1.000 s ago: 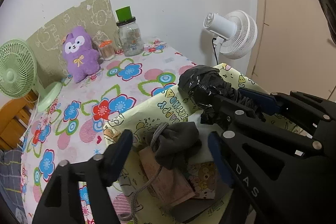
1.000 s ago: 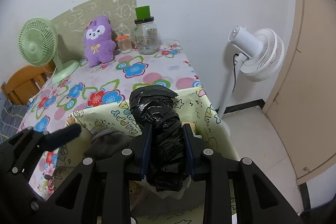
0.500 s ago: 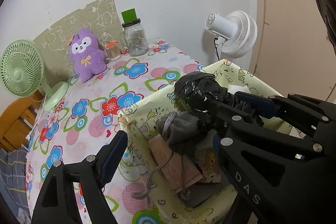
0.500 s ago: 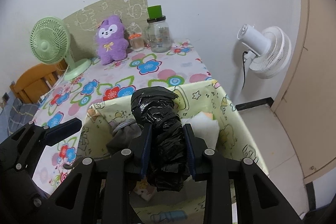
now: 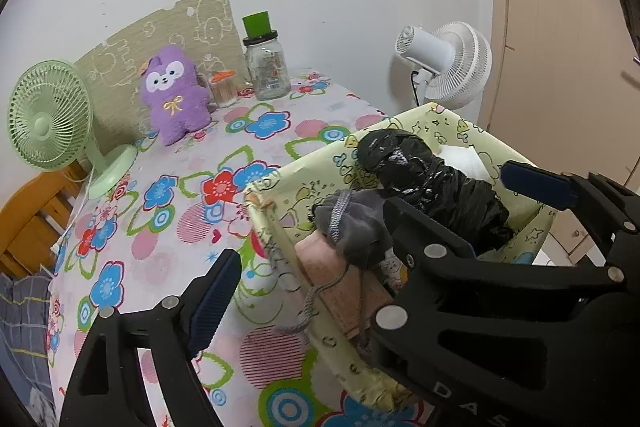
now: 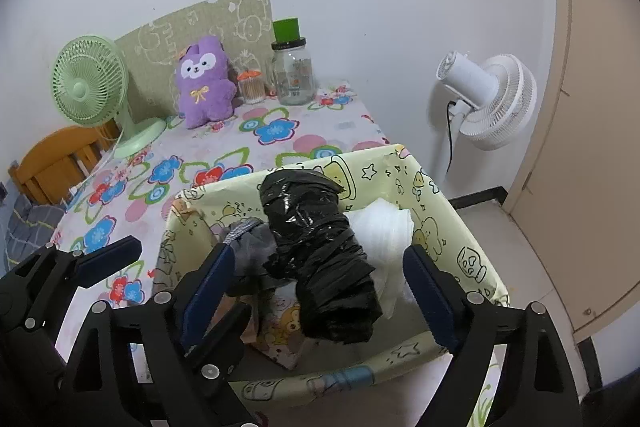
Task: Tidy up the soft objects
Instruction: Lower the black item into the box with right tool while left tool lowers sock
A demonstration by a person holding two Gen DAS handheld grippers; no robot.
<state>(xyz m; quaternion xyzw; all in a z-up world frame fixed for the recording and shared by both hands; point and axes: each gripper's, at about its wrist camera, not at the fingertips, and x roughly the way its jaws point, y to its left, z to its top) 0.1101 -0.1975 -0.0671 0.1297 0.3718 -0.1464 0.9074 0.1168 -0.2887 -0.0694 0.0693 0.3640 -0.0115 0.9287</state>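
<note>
A black plastic-wrapped bundle (image 6: 316, 251) lies in the yellow cartoon-print box (image 6: 400, 163), across a grey drawstring pouch (image 6: 256, 247) and white padding (image 6: 380, 231). My right gripper (image 6: 318, 291) straddles the bundle; its jaws are opening and the pads stand clear of it. My left gripper (image 5: 296, 307) hangs over the box's left wall (image 5: 272, 239) with its jaws opening, touching nothing. A pink folded cloth (image 5: 344, 283) lies under the pouch (image 5: 360, 227). A purple plush toy (image 5: 172, 95) sits against the wall at the table's far end.
On the floral tablecloth (image 5: 160, 227) stand a green desk fan (image 5: 48, 115), a glass jar with a green lid (image 5: 266, 71) and a small orange-lidded holder (image 5: 224, 91). A white floor fan (image 6: 488, 99) stands right of the table, and a wooden chair (image 6: 52, 159) to the left.
The right jaws have sprung wide and let go of the black bundle, which now rests in the box. Both grippers have drawn back a little. The left jaws stand slightly wider.
</note>
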